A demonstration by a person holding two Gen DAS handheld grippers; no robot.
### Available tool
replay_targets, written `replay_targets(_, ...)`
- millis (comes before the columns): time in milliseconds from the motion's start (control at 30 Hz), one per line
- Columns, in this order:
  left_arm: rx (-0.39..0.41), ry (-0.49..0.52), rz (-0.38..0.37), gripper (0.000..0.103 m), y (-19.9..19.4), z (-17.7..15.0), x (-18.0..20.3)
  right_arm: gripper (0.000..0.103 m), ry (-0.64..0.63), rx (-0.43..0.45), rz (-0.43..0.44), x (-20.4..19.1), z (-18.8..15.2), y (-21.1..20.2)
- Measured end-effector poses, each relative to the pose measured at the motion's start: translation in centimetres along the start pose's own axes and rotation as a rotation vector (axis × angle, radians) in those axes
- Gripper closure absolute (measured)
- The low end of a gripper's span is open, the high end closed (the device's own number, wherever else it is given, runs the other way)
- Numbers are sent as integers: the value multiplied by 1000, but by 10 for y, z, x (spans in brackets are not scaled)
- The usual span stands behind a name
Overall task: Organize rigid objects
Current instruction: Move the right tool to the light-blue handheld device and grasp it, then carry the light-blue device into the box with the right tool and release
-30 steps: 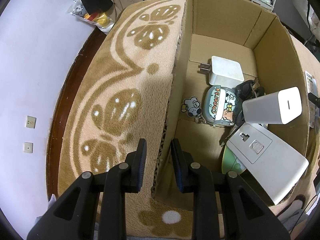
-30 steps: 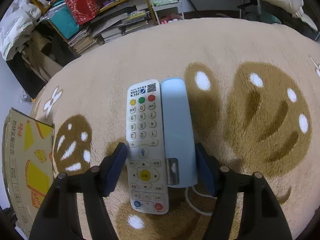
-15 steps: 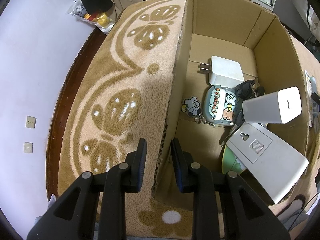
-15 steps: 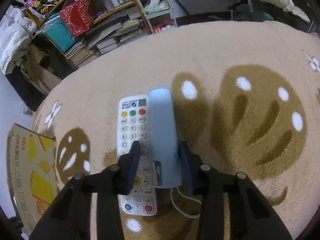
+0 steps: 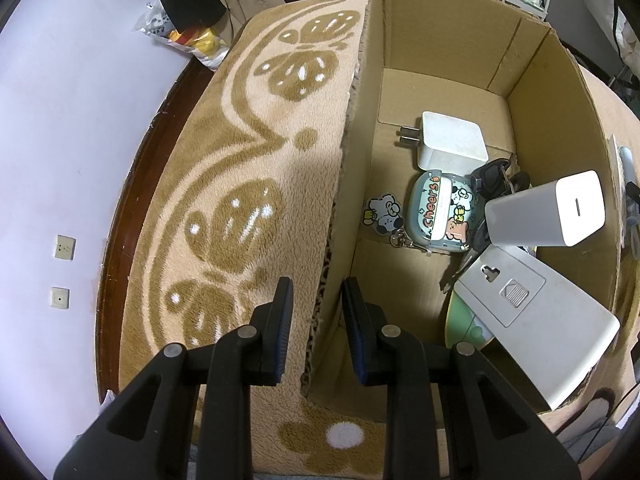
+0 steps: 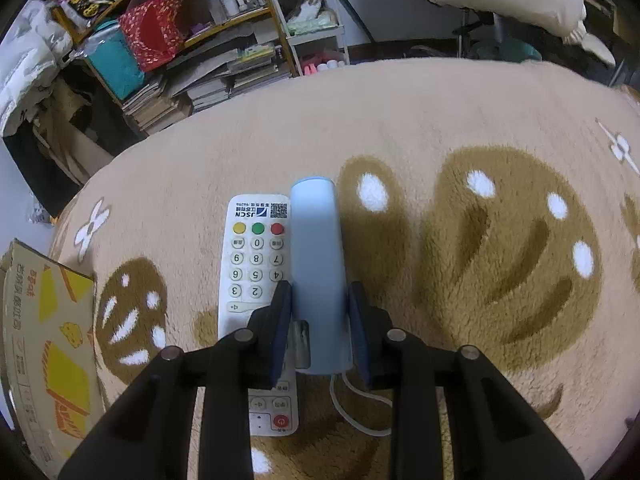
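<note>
Warm indoor light, heavy fisheye bend in both views.
We see sharp focus throughout, dark vignetted corners, and a soft shadow falling across the carpet (image 5: 256,184) beside the cardboard box (image 5: 448,28).

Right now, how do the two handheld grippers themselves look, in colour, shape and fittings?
Both look alike. The left gripper and the right gripper have matte black, angular plastic frames with cut-out openings and round silver screw heads. Each carries two flat fingers faced with ribbed dark blue pads. No cables, markings, hands or sleeves are visible.
</note>
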State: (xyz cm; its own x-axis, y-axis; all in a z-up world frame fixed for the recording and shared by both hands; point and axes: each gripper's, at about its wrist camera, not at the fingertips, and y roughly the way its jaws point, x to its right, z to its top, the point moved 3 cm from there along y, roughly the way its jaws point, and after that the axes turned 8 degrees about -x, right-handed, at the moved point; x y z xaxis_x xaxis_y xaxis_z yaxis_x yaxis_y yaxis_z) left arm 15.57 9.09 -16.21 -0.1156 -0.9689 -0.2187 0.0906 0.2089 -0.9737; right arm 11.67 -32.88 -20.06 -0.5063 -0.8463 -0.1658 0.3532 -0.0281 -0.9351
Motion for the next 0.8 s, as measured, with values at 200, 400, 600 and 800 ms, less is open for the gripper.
replay_targets(200, -1, -1, -2, 78, 0, 0, 1, 74, -13, 47, -18, -6, 3, -15)
replay_targets(400, 0, -1, -2, 78, 0, 0, 0, 75, 24, 51, 58, -2, 5, -31)
replay_targets(600, 0, -2, -2, 78, 0, 0, 0, 75, -9, 119, 66, -15, 8, -55)
replay_targets(800, 0, -3, -4, 78, 0, 0, 0, 75, -56, 169, 114, -38, 10, -79)
